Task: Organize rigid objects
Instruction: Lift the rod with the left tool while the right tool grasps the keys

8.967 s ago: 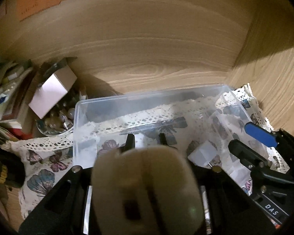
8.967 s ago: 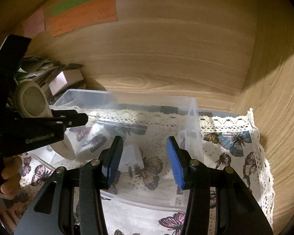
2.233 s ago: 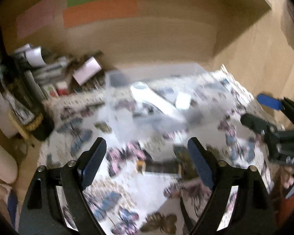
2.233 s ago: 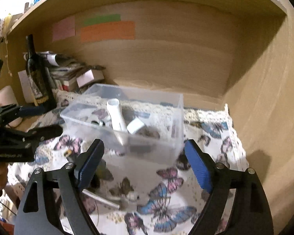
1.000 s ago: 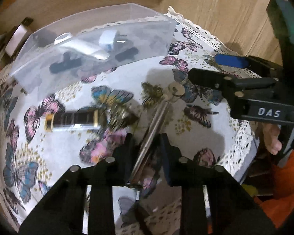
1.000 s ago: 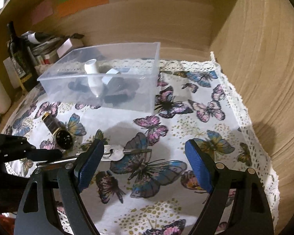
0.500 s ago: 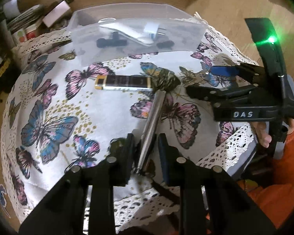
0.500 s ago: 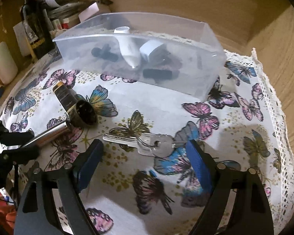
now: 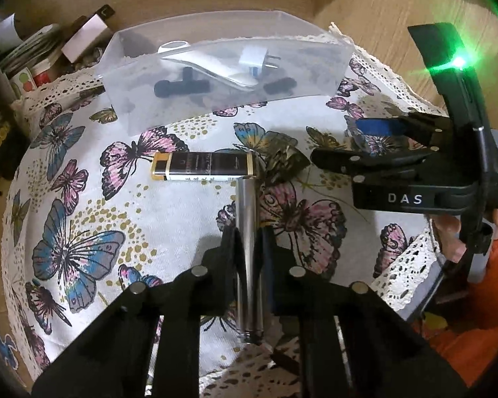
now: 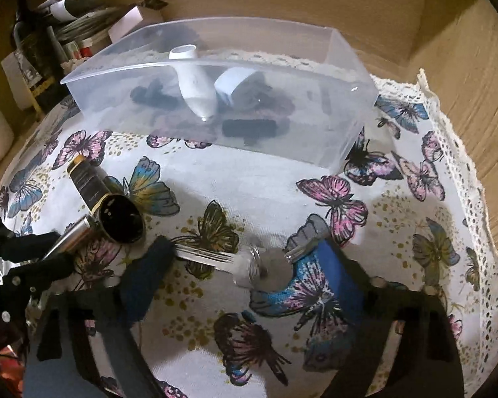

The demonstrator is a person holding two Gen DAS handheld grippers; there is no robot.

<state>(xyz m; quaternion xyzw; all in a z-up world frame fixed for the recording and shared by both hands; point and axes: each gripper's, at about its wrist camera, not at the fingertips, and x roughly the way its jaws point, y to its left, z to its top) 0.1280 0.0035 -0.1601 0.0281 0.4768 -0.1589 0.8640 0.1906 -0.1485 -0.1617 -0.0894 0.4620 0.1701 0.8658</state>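
Your left gripper is clamped on the slim silver metal cylinder, gripping it near the end closest to you so the rest of the rod points forward toward the black watch with a gold-edged strap lying across its tip. Holding it lengthwise between the jaws looks deliberate: the rod can ride straight to the clear plastic storage box, which already holds a white bottle-shaped piece, a white plug adapter and black fittings.

Your right gripper straddles the silver key on its ring on the butterfly-print tablecloth. Its blue pads are closing, the key lies between them, and they do not yet press on it. Coming down over the key's length suits such a flat thing.

Compared with a second ago, your left jaws have narrowed from a loose bracket around the rod to a full squeeze. Your right gripper has dropped from hovering behind the key to sitting right over it, and the box looks nearer in its view.
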